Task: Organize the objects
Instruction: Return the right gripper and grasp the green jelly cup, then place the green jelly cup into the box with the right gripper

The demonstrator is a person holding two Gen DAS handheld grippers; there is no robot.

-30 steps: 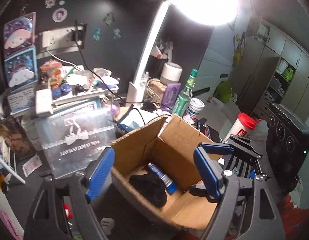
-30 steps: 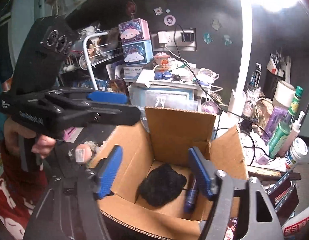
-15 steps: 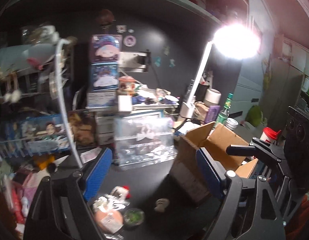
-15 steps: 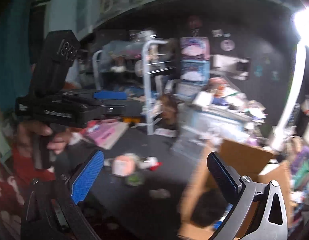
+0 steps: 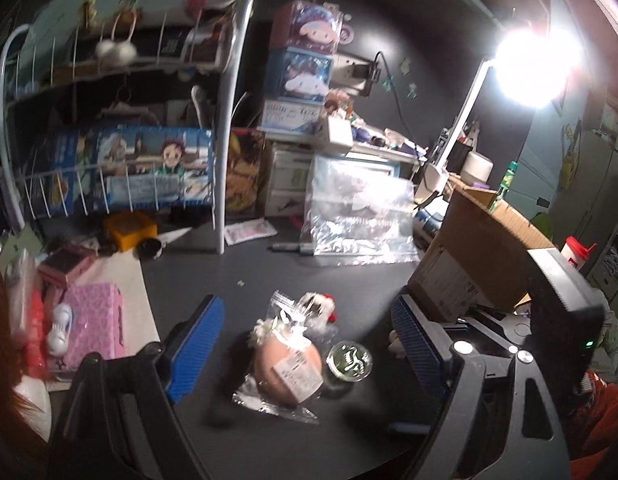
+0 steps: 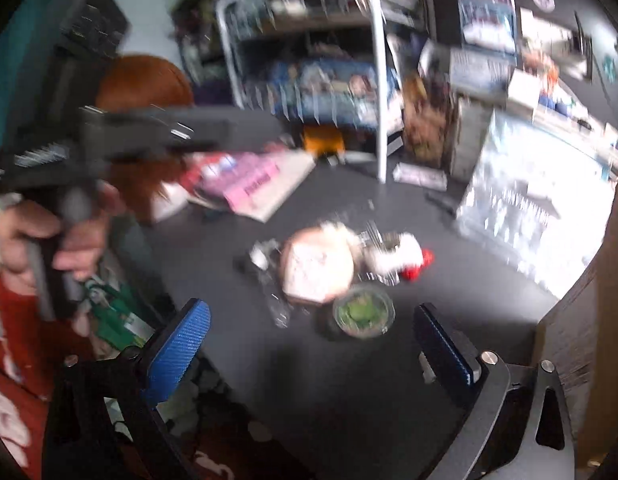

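Both the left gripper [image 5: 305, 354] and the right gripper [image 6: 313, 344], whose jaws have just been closing slightly, stand wide open and empty. If the left one closes on the crinkly bagged peach toy [image 5: 287, 368], it may knock the small green jar [image 5: 349, 361] just beside it.

Swung away from the cardboard box [image 5: 481, 256], now at the right edge of the frame, down to the bagged peach ball [image 5: 287, 368] and green-lidded jar [image 5: 349, 360] at lower centre, with left gripper [image 5: 305, 354] and right gripper [image 6: 309, 348] both spread wider, nothing between either's jaws.
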